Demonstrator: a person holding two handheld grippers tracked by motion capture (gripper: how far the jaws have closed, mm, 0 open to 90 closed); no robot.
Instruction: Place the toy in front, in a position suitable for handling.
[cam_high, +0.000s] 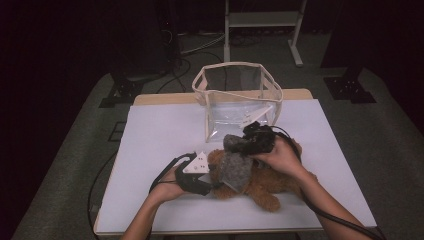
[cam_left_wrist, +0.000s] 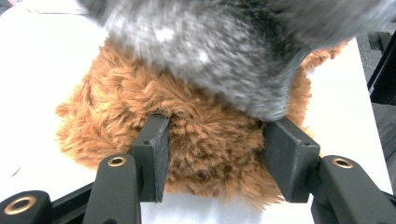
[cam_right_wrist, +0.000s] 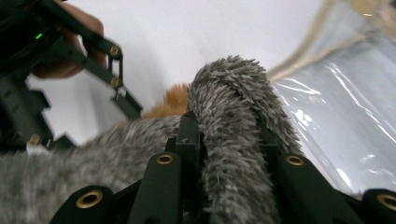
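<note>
We see a brown fluffy teddy bear lying on the white worktop, near the front edge, at about 5 o'clock from the middle of the worktop. A grey furry cloth lies over the bear's left part. Our left tool is at 9 o'clock of the bear. In the left gripper view its two black jaws stand apart on both sides of the bear's brown fur, and the fur bulges between them; the jaws sit close against the fur, but we cannot tell if they squeeze it. The grey cloth hangs over the bear at 12 o'clock in that view. Our right tool is at 12 o'clock of the bear, up above it. In the right gripper view its jaws are clamped on a fold of the grey cloth, which sticks up between them. A see-through bag with a cream rim stands open at the back of the worktop, at 12 o'clock from the bear and near the right tool.
</note>
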